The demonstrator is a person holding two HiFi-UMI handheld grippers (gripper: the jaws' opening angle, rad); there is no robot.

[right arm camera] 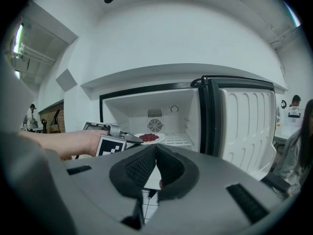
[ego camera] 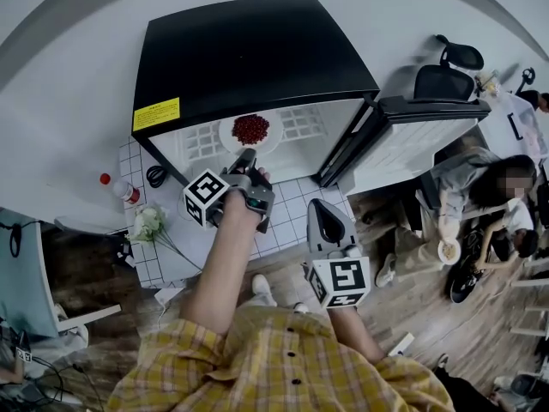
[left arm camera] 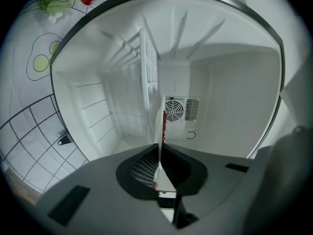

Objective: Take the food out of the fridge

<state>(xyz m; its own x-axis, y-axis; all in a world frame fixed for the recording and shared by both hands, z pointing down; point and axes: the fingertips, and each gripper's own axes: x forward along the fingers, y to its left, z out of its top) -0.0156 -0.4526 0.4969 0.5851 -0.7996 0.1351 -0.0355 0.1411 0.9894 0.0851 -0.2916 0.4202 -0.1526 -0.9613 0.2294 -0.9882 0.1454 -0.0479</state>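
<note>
A boxy fridge (ego camera: 240,50) with a glossy black top stands at the upper middle of the head view, its door (ego camera: 420,136) swung out to the right and showing a ribbed white plastic lining. Inside, on a white wire shelf (ego camera: 300,123), sits a round white plate (ego camera: 228,132) with a heap of small dark-red food (ego camera: 250,129), possibly beans or berries; the pieces are too small to name. The left tongs (ego camera: 246,156) reach in from below and are clamped on the plate's near rim. In the left gripper view the picture is rolled on its side, so the plate (left arm camera: 160,131) shows only as a thin pale edge running up from between the ridged black pads (left arm camera: 144,168), with a sliver of the food (left arm camera: 164,124) beside it and a round fan grille (left arm camera: 172,110) on the smooth back wall; most of the plate is hidden edge-on. The right tongs (ego camera: 321,206) hang lower, right of centre, apart from the fridge, their pads pressed together on nothing, as the right gripper view shows (right arm camera: 156,151). The fridge stands on a surface (ego camera: 184,247) covered in white cloth with a black grid, where pale flowers (ego camera: 147,223) and a red-capped bottle (ego camera: 120,187) lie at the left; the bottle's label is too small to read.
</note>
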